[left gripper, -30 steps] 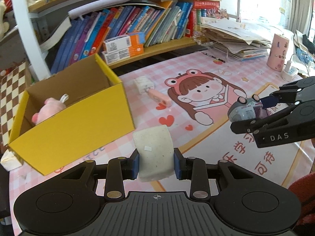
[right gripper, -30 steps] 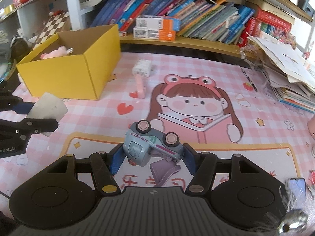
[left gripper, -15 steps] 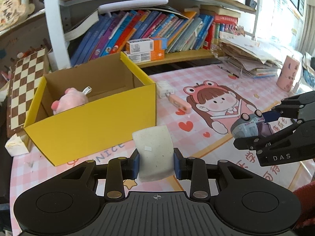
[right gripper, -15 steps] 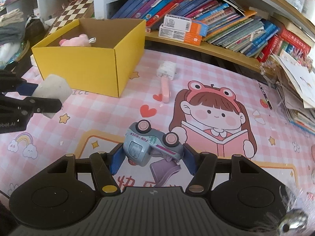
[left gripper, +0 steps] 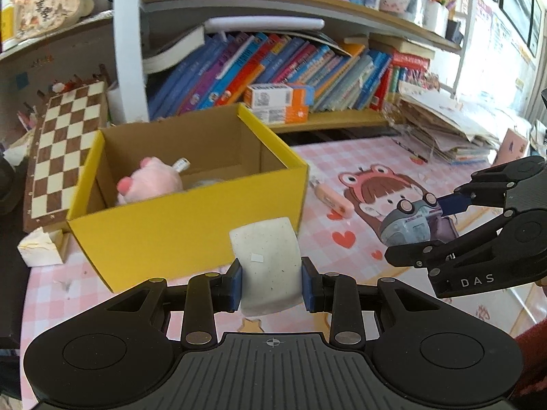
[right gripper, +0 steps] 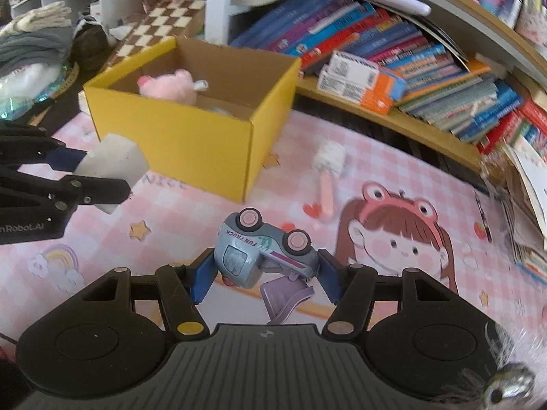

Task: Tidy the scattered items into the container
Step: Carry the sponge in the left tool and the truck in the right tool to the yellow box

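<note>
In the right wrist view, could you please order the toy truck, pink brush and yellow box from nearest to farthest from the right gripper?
1. Toy truck: clamped in the right gripper.
2. Pink brush: on the mat, ahead and slightly right.
3. Yellow box: ahead to the left.

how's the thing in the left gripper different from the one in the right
The left gripper holds a flat, pale grey speckled sponge pad, plain and standing on edge. The right gripper holds a grey-blue toy truck, bulkier, lettered, pink wheels up, its purple flap hanging. Both are clamped above the pink mat, outside the yellow cardboard box.
</note>
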